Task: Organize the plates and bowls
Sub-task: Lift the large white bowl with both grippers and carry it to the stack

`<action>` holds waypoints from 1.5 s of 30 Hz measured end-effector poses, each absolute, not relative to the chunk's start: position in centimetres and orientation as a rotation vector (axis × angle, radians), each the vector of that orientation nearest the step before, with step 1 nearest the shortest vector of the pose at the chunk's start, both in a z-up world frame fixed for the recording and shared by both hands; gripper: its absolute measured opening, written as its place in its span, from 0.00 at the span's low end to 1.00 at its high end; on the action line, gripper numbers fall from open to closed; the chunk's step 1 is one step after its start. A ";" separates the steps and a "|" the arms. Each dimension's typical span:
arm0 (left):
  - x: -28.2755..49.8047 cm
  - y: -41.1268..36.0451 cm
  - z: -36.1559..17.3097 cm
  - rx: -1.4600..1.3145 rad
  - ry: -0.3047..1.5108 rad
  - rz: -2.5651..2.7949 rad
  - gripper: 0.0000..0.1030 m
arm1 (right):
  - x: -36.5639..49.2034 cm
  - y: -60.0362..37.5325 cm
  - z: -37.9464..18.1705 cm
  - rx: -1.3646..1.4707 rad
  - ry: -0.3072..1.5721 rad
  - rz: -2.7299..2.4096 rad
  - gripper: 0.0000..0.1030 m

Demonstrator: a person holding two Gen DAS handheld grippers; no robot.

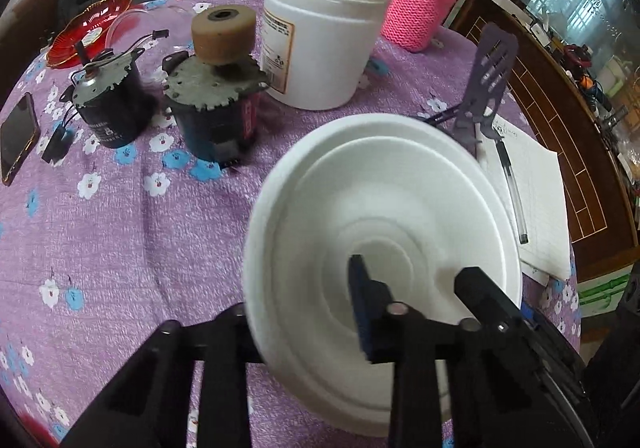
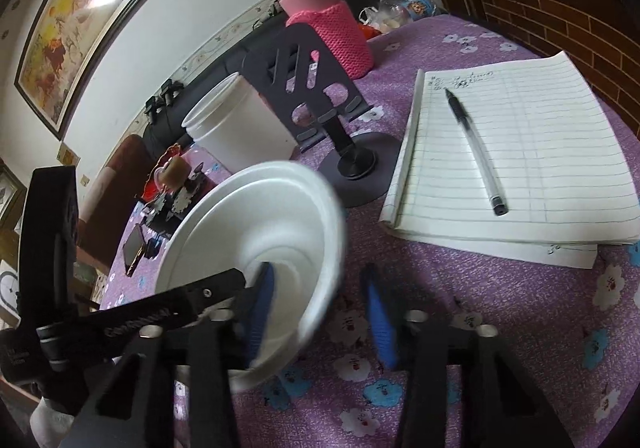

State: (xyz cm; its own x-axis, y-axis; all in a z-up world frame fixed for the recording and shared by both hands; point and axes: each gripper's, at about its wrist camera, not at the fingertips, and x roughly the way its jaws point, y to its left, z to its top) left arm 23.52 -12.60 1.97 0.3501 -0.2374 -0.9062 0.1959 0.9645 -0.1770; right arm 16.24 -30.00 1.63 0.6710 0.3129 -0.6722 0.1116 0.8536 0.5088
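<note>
A: Entry: left tongs. State?

B: Narrow gap. Its blue inner pad lies inside the white foam bowl. The other finger is hidden behind the bowl's wall. The wall sits between the two, and the bowl is tipped up on its side, so I read it as clamped by the left tongs.

A: Right tongs?

B: They straddle the opposite wall of the bowl. One blue pad is inside and one is outside. A strip of purple cloth shows between the outside pad and the bowl. So they are partly closed around the wall but not pressing on it.

A: Bowl position?

B: Toward the near edge of the tabletop, just beside the near corner of the lined notepad, with the white jar behind it. It is blurred. A second rim shows inside the first; I cannot tell whether that is a nested bowl. Nor can I tell whether its lower edge rests on the cloth.

A: On the notepad?

B: A pen, lying lengthwise.
</note>
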 end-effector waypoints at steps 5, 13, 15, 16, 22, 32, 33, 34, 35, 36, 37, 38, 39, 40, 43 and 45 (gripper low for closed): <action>22.2 -12.1 3.1 -0.036 1.140 -0.259 0.24 | 15.8 -29.7 2.2 0.535 0.818 0.115 0.20; 17.8 -9.8 7.1 0.016 1.070 -0.205 0.24 | 13.3 -26.5 5.8 0.461 0.766 0.171 0.20; 16.0 -8.0 8.7 -0.008 1.045 -0.196 0.24 | 12.2 -25.5 7.1 0.442 0.750 0.194 0.20; 15.3 -7.2 9.3 -0.021 1.033 -0.192 0.24 | 11.5 -24.7 8.0 0.425 0.738 0.210 0.20; 9.0 -2.9 13.1 -0.036 0.922 -0.137 0.24 | 6.9 -19.7 12.0 0.350 0.692 0.299 0.20; -0.2 7.2 15.4 -0.078 0.792 0.004 0.24 | 1.4 -9.9 13.1 0.255 0.710 0.458 0.20; -0.8 8.2 15.4 -0.090 0.787 0.016 0.24 | 1.0 -9.0 13.2 0.245 0.711 0.468 0.20; -1.4 9.2 15.3 -0.100 0.781 0.030 0.24 | 0.5 -7.9 13.1 0.231 0.716 0.485 0.20; -2.1 10.2 15.1 -0.110 0.775 0.045 0.24 | 0.1 -6.8 13.0 0.219 0.722 0.501 0.20; -2.7 11.3 14.9 -0.121 0.772 0.060 0.24 | -0.1 -6.0 12.9 0.211 0.726 0.510 0.20; -3.1 11.8 14.6 -0.128 0.772 0.069 0.24 | -0.4 -4.9 12.7 0.198 0.732 0.522 0.20; -3.6 13.0 14.4 -0.148 0.772 0.081 0.24 | -0.6 -3.9 12.5 0.186 0.739 0.533 0.21; -4.1 13.9 14.2 -0.163 0.772 0.088 0.24 | -0.7 -3.3 12.4 0.178 0.744 0.541 0.21; -4.5 14.8 14.0 -0.177 0.773 0.095 0.24 | -0.8 -2.5 12.1 0.170 0.753 0.553 0.21; -5.5 16.8 13.5 -0.218 0.774 0.114 0.24 | -1.1 -0.2 11.7 0.146 0.769 0.578 0.21; -6.1 17.9 13.4 -0.232 0.770 0.130 0.24 | -1.5 1.0 11.5 0.130 0.768 0.590 0.21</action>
State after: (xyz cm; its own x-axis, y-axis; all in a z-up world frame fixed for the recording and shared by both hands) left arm -6.06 17.95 13.42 0.7119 0.0312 -0.7016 -0.2001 0.9666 -0.1601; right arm -1.46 1.05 11.54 0.5672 0.5469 -0.6157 -0.4545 0.8314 0.3197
